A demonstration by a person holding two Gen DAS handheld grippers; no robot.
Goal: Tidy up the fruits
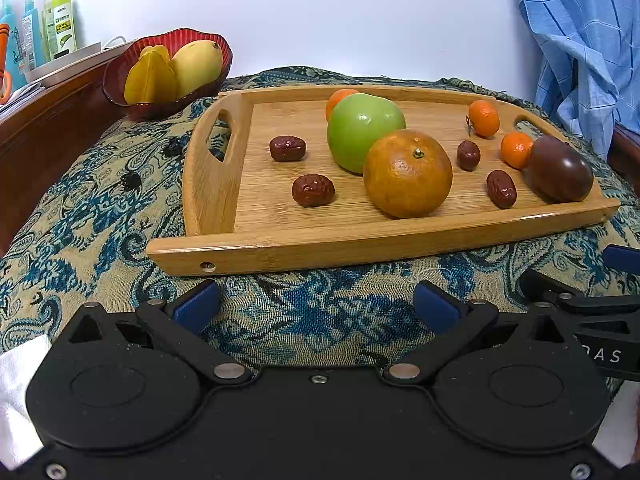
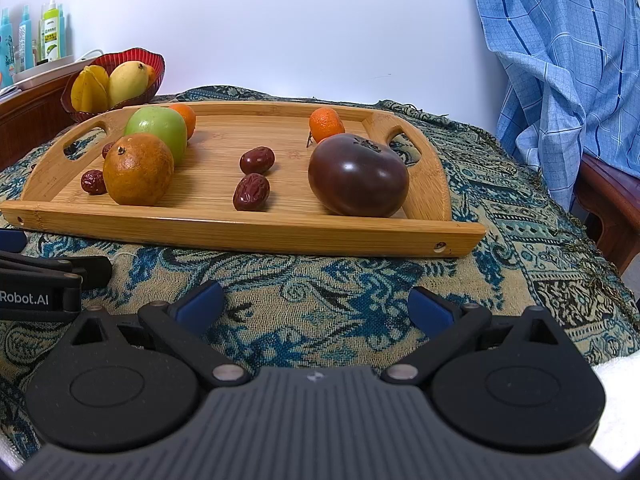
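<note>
A bamboo tray [image 1: 280, 240] [image 2: 240, 228] on a patterned cloth holds a green apple [image 1: 362, 130] [image 2: 160, 126], a large orange [image 1: 408, 174] [image 2: 138, 168], a dark purple tomato [image 1: 560, 170] [image 2: 358, 176], small mandarins [image 1: 484, 118] [image 2: 326, 124] and several red dates [image 1: 312, 190] [image 2: 252, 192]. A red bowl [image 1: 116, 92] [image 2: 156, 60] at the back left holds a mango [image 1: 196, 66] [image 2: 128, 80] and a starfruit [image 1: 150, 76] [image 2: 90, 88]. My left gripper [image 1: 316, 308] and my right gripper [image 2: 316, 306] are both open and empty, in front of the tray's near rim.
Bottles [image 1: 60, 24] [image 2: 52, 32] stand on a shelf at the far left above a wooden ledge [image 1: 48, 120]. A blue checked cloth [image 1: 580, 40] [image 2: 560, 60] hangs at the right. The other gripper shows at the frame edge in the left wrist view [image 1: 592, 312] and in the right wrist view [image 2: 40, 284].
</note>
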